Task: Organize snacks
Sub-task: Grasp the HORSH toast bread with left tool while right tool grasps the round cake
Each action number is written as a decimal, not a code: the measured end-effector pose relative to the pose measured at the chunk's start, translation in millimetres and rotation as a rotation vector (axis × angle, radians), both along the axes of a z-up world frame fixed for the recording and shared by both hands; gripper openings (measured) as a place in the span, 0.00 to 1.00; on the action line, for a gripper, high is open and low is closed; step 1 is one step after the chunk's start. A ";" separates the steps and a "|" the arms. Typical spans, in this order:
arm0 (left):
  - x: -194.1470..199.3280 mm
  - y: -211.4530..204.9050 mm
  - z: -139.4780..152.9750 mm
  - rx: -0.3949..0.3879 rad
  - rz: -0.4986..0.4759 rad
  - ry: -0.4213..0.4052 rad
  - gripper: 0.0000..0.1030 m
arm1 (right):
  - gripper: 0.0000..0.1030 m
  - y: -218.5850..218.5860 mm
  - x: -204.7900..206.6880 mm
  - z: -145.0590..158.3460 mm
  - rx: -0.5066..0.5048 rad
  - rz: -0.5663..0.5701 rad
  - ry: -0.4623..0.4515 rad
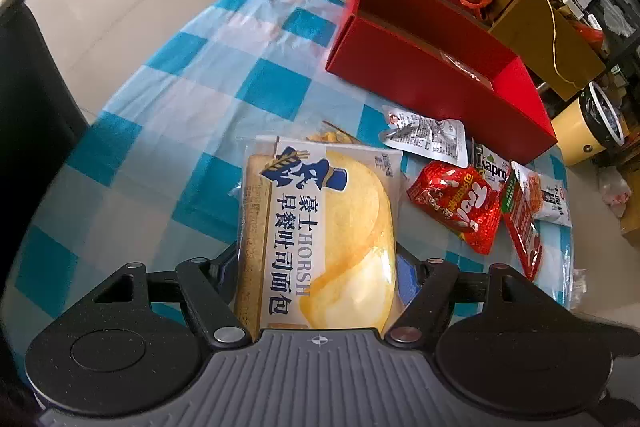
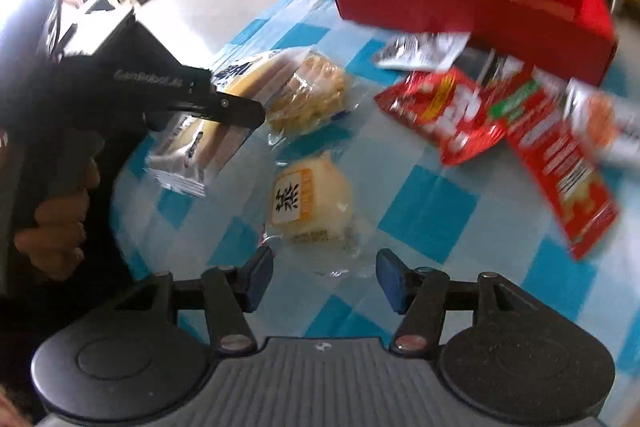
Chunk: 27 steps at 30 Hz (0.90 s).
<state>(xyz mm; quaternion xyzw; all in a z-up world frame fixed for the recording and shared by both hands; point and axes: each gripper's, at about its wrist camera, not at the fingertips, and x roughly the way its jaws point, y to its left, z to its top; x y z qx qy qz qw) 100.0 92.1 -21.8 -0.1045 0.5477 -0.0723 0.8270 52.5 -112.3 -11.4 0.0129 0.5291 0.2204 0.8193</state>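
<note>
Leftmost, the left hand-held gripper (image 1: 318,277) clamps a packaged toast bread (image 1: 320,235) at lower centre of its view, above the blue-checked tabletop (image 1: 192,99). Further right, the right hand-held gripper (image 2: 324,281) stands open and empty just below a small wrapped bun (image 2: 312,203). Red snack packets (image 2: 444,111) lie right, the red box (image 2: 472,3) upper right.

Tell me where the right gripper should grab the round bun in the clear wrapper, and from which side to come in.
Grip the round bun across its plump middle, coming down from above. It lies flat on the checkered cloth, apart from the other snacks, just ahead of the open right gripper. The flat wrapper edge nearest the gripper looks too thin and slippery to hold reliably.
</note>
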 end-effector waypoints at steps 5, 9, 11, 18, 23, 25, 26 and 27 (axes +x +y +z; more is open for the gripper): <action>-1.5 10.3 -2.8 0.026 0.036 0.000 0.75 | 0.53 20.0 11.6 1.2 -0.075 -0.028 -0.063; 0.5 13.1 -8.7 0.032 0.037 0.014 0.70 | 0.54 46.6 10.7 -8.3 -0.096 0.041 -0.097; 0.8 9.9 -11.1 0.048 0.026 0.016 0.73 | 0.54 60.4 9.3 -15.5 -0.140 0.082 -0.108; -0.9 4.0 -21.1 0.094 0.014 0.033 0.87 | 0.59 70.4 16.6 -37.0 -0.157 0.114 -0.117; -1.7 1.3 -36.9 0.079 0.015 0.091 0.90 | 0.54 59.7 8.0 -36.4 -0.165 0.094 -0.113; -2.0 -3.6 -39.2 0.097 0.007 0.092 0.90 | 0.54 52.9 3.5 -36.1 -0.170 0.077 -0.101; -2.1 -5.6 -39.4 0.107 0.005 0.088 0.90 | 0.54 48.2 1.3 -35.0 -0.170 0.068 -0.093; -1.9 -7.0 -39.3 0.115 0.004 0.084 0.89 | 0.54 44.5 -0.4 -34.1 -0.169 0.063 -0.090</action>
